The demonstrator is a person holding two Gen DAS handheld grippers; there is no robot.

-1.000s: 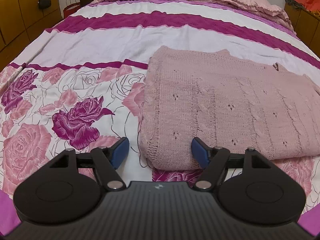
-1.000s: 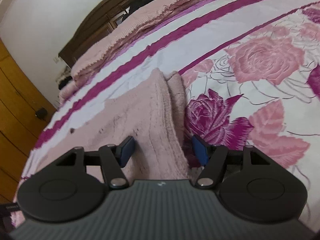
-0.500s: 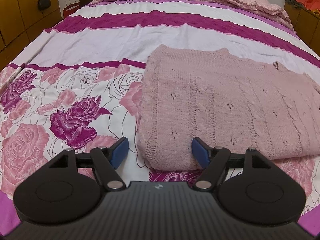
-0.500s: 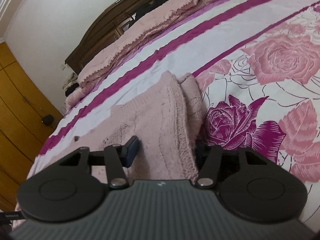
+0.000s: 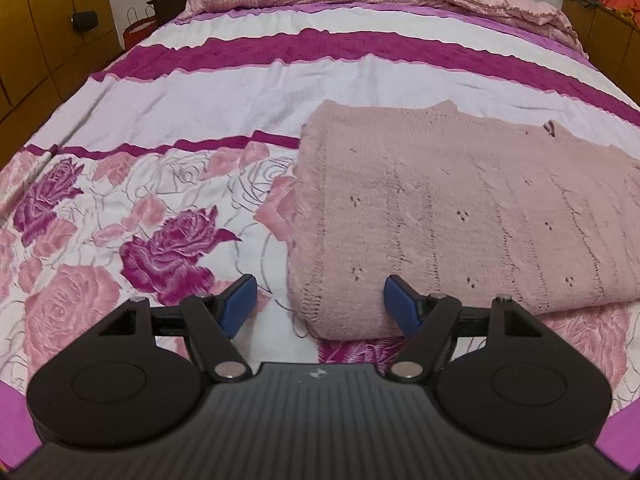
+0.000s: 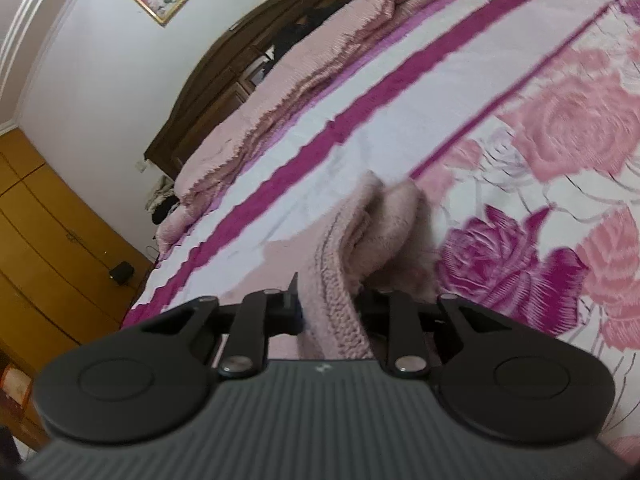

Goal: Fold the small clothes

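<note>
A folded pink knitted sweater [image 5: 460,216] is laid on a bedspread [image 5: 200,92] printed with roses and magenta stripes. In the left wrist view, the left gripper [image 5: 316,304] is held with its jaws wide apart, and the near left corner of the sweater is seen between the two blue pads [image 5: 240,300]. No contact is made there: the left pad is set clear of the knit over bare bedspread, and the right pad is placed just beside the folded edge. The rest of the sweater is spread ahead of and to the right of these jaws.

In the right wrist view, which is blurred, the right gripper [image 6: 328,312] is seen with its jaws drawn narrow; they have just been closing, and a thick fold of the sweater [image 6: 340,292] is pinched between them. The gathered edge is raised off the bedspread ahead of the jaws, with a rumpled lobe of knit just to their right. A pink quilt [image 6: 304,76] is piled far beyond the jaws, against a dark wooden headboard [image 6: 240,64].
</note>
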